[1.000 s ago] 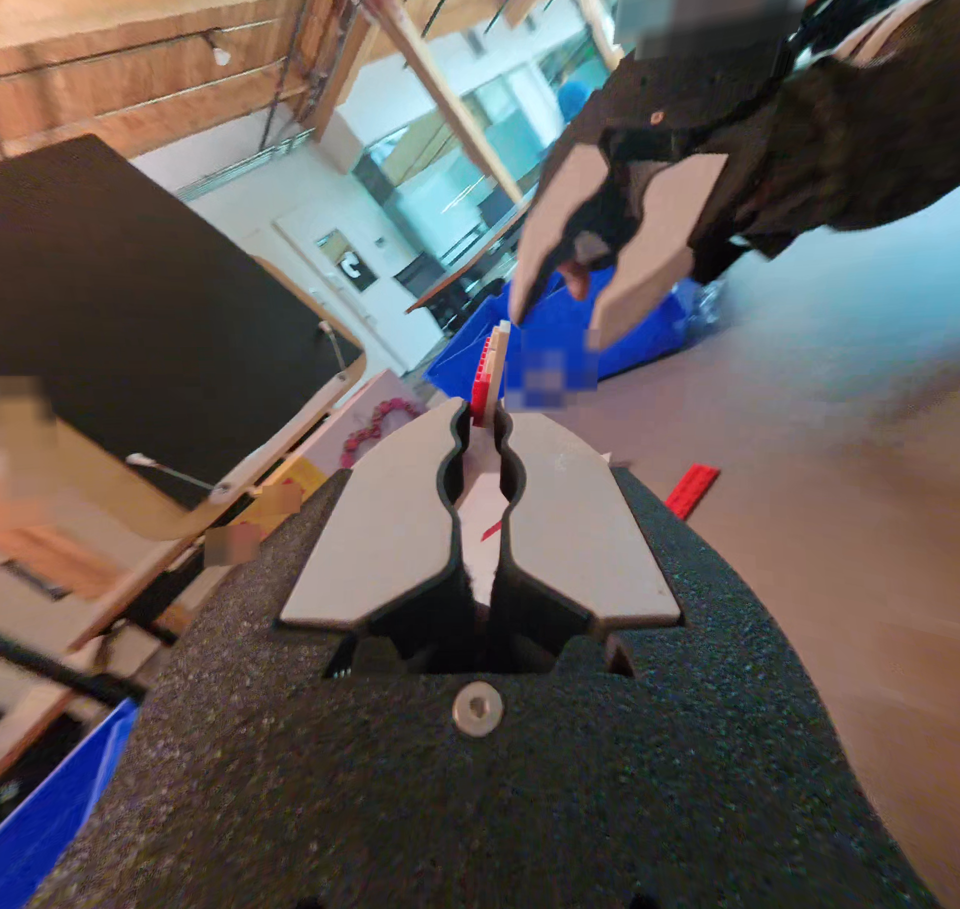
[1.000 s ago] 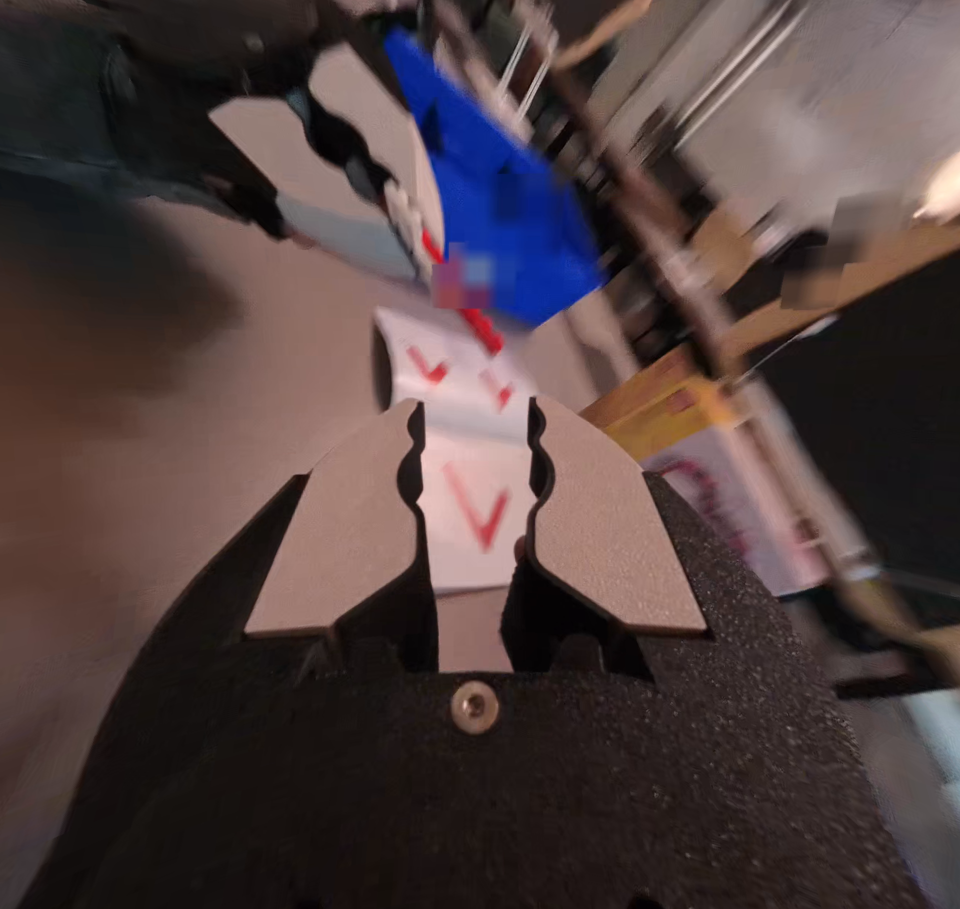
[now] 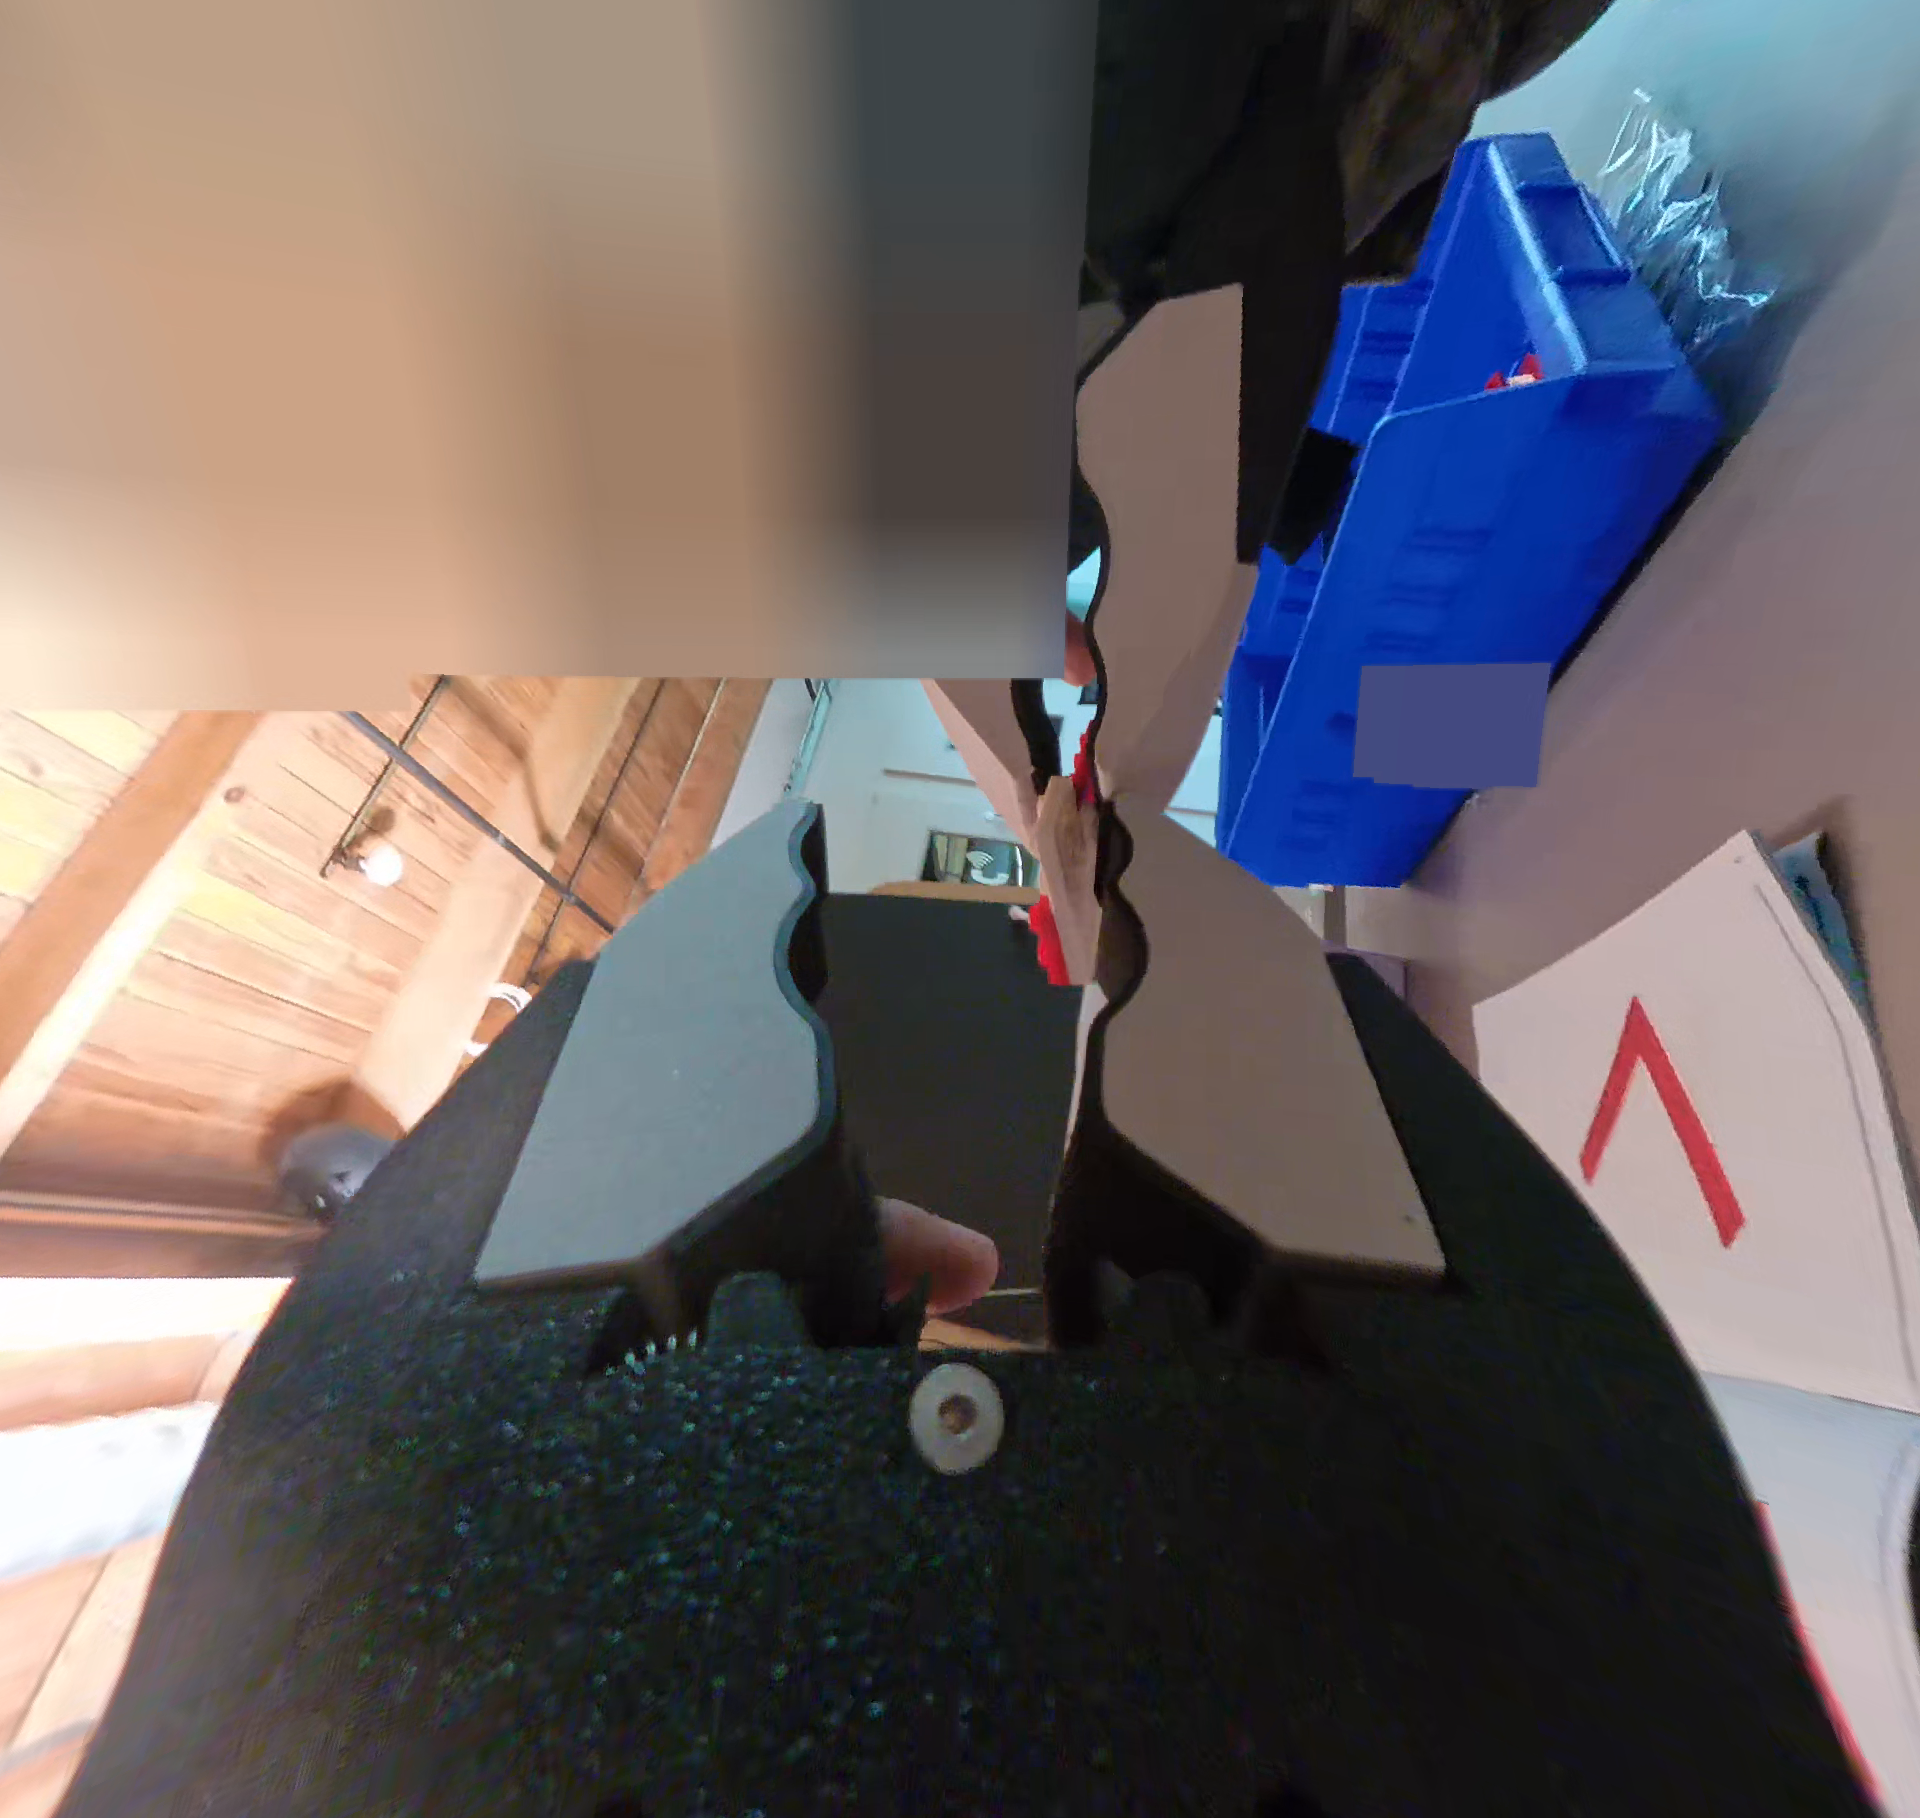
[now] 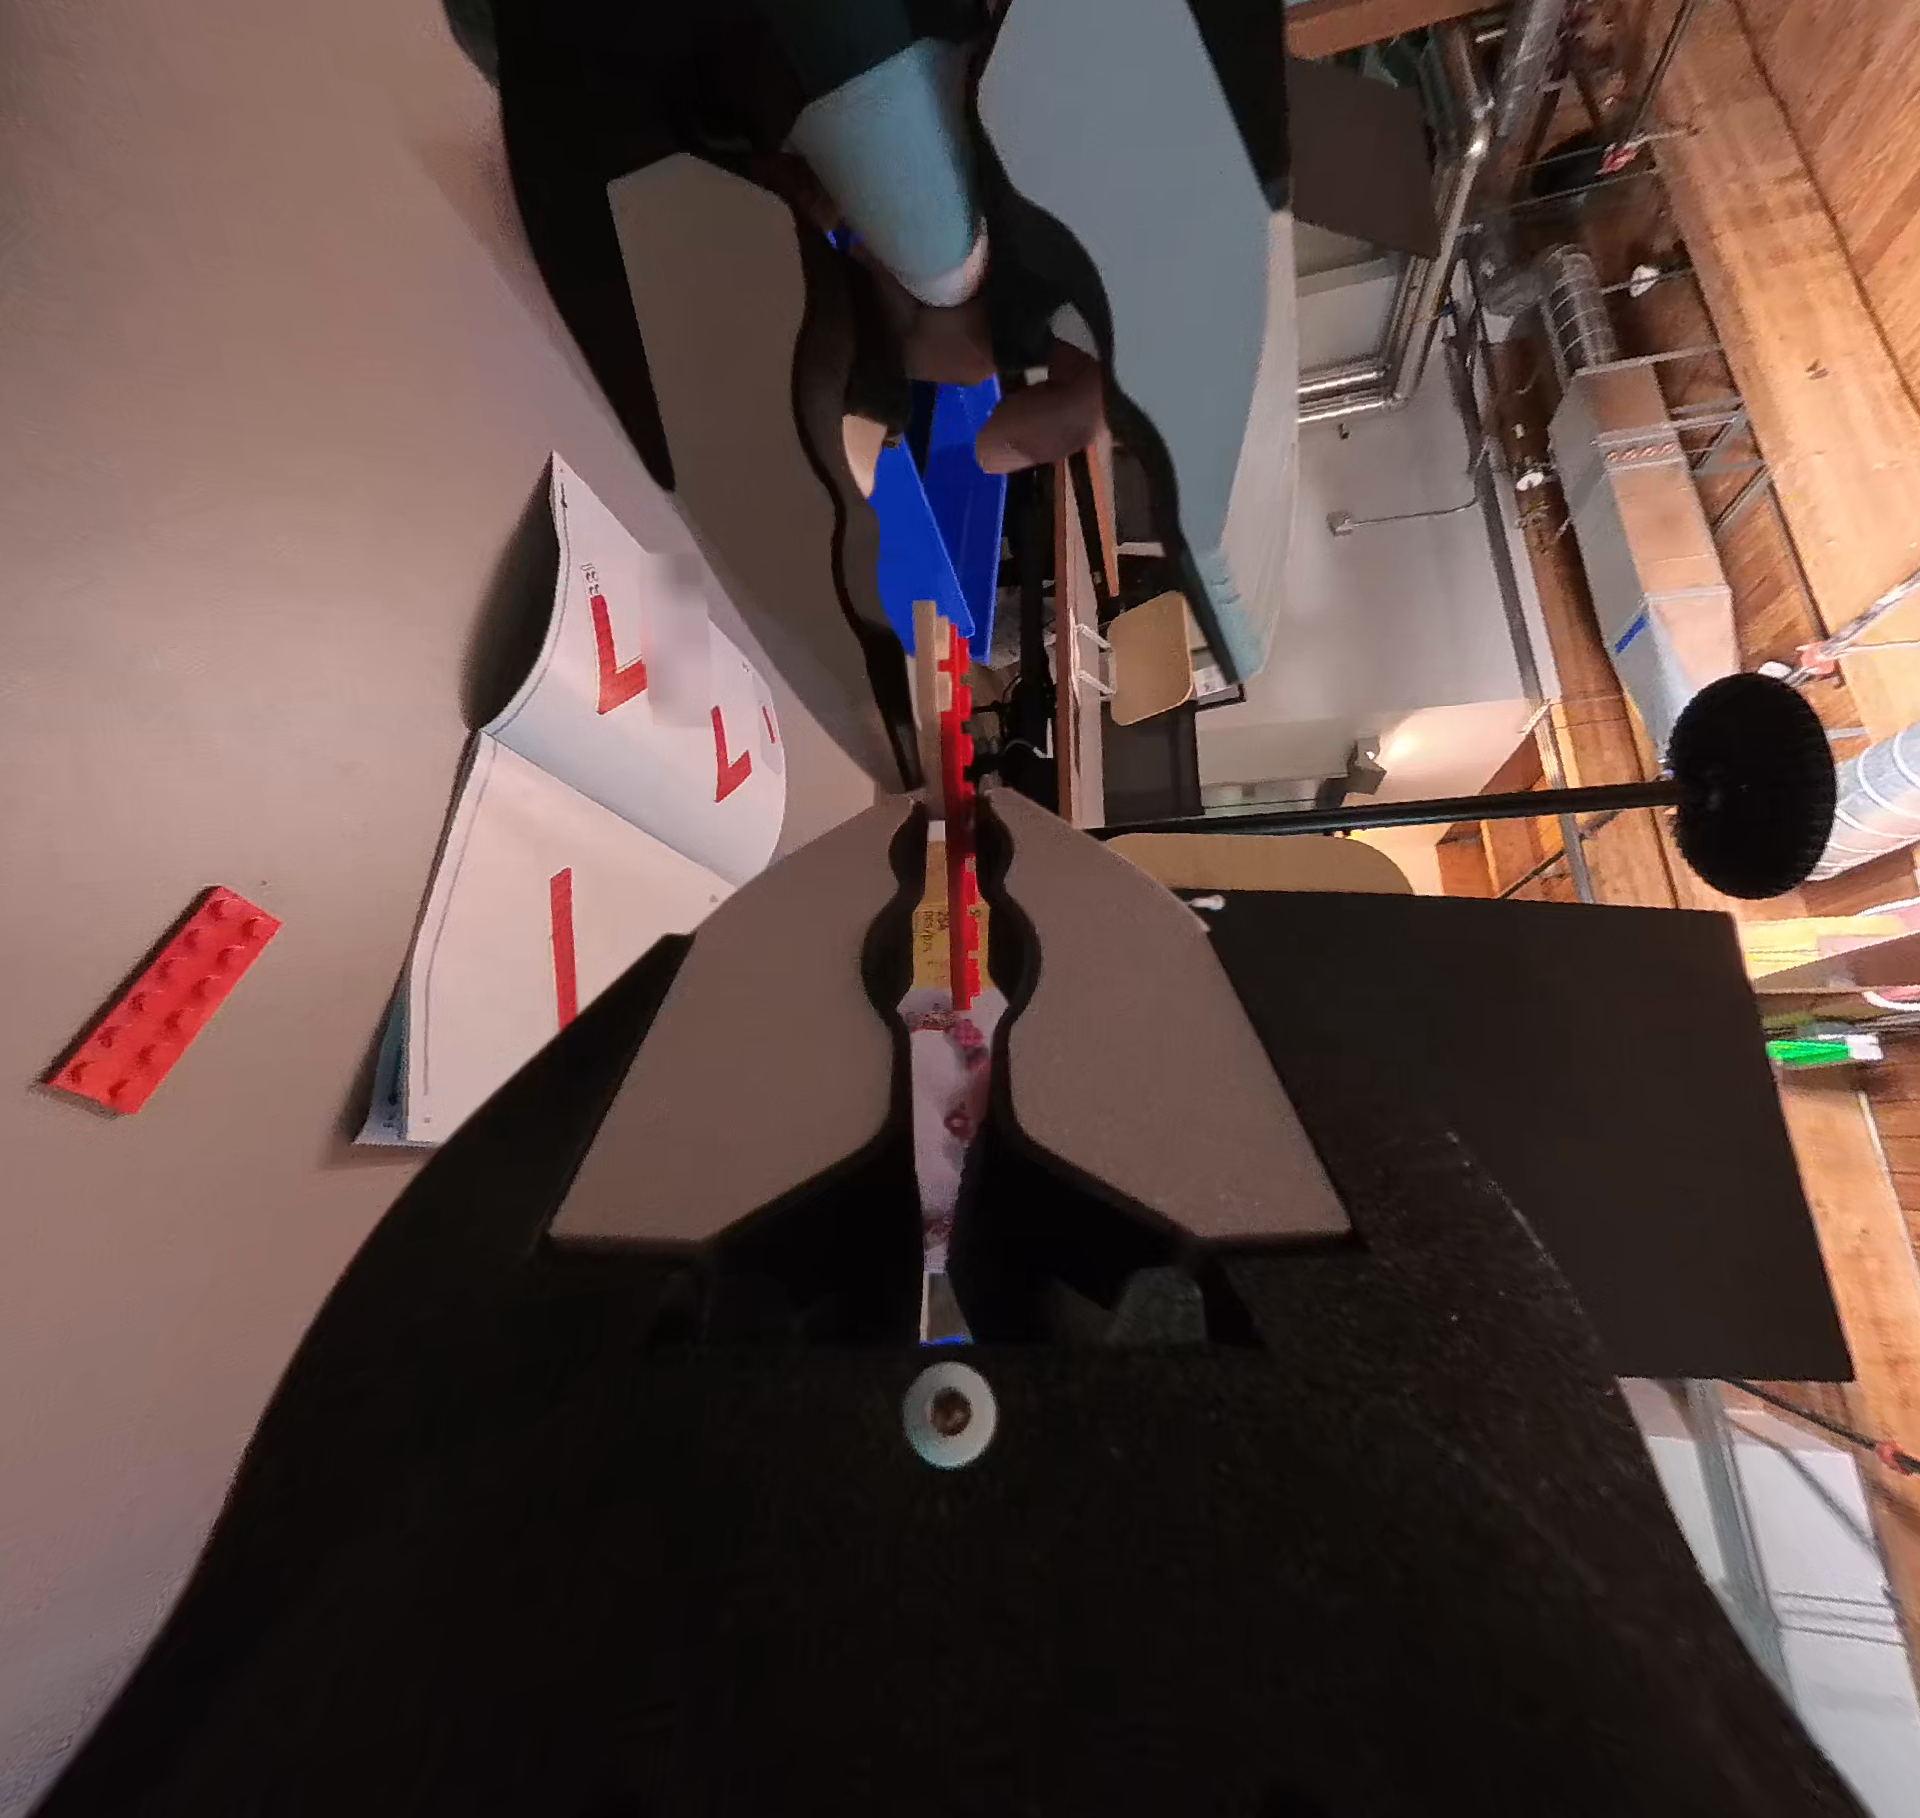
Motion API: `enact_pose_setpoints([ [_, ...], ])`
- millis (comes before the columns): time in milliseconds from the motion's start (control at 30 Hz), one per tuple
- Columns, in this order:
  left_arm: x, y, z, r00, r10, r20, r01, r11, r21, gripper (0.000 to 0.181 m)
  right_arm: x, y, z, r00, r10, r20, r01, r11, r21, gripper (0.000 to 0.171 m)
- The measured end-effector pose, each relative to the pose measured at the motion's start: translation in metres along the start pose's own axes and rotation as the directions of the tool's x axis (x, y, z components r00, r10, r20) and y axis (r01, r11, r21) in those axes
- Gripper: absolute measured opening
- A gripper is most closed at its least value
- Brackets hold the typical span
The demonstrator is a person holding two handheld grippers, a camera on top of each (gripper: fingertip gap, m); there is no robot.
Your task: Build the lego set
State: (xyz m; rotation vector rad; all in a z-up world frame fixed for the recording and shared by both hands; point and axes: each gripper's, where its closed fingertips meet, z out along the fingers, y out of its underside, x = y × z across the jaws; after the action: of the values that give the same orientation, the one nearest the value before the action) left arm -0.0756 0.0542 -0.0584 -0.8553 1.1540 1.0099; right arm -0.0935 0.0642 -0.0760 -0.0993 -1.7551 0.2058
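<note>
The lego assembly (image 4: pixel 951 760), a red studded plate pressed flat against a tan plate, stands on edge in the air between the 2 grippers; the right gripper (image 4: pixel 948 807) is clenched on its near end, fingertips pinching both faces; in the left wrist view the same red-and-tan piece (image 3: pixel 1068 885) lies against the inner face of that gripper's right finger (image 3: pixel 1216 1030), while the left gripper (image 3: pixel 961 818) is spread wide, its other finger well apart from the piece; the right gripper's tips meet it from above there. A loose red plate (image 4: pixel 161 999) lies flat on the table (image 4: pixel 208 418); just beside it lies the open instruction booklet (image 4: pixel 582 833); a blue bin (image 3: pixel 1455 563) sits farther off on the table, with crumpled clear plastic (image 3: pixel 1673 199) by its far end.
</note>
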Motion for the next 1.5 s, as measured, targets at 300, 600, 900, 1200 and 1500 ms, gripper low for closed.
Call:
enact_pose_setpoints([
  [300, -0.007, -0.009, 0.001, 1.0, 0.011, -0.02, -0.01, 0.998, 0.066, 0.047, 0.008, -0.004, -0.006, 0.981, -0.189, -0.049, 0.189, 0.982, -0.007, 0.008],
  [600, -0.009, -0.013, 0.0, 1.0, 0.028, -0.013, -0.027, 0.996, 0.081, 0.04, 0.014, -0.004, -0.012, 0.98, -0.181, -0.084, 0.185, 0.982, 0.035, 0.008],
  [900, -0.008, -0.009, -0.002, 0.999, 0.039, -0.024, -0.037, 0.997, 0.071, 0.04, 0.02, -0.009, -0.021, 0.987, -0.141, -0.078, 0.148, 0.983, 0.104, 0.008],
  [1200, -0.007, -0.005, 0.0, 0.996, 0.077, -0.037, -0.075, 0.996, 0.045, 0.042, 0.013, -0.003, -0.018, 0.965, -0.258, -0.044, 0.26, 0.964, 0.056, 0.008],
  [1500, -0.001, 0.004, 0.001, 0.996, 0.076, -0.041, -0.076, 0.997, -0.004, 0.036, 0.01, -0.005, -0.016, 0.967, -0.252, -0.049, 0.256, 0.962, 0.094, 0.008],
])
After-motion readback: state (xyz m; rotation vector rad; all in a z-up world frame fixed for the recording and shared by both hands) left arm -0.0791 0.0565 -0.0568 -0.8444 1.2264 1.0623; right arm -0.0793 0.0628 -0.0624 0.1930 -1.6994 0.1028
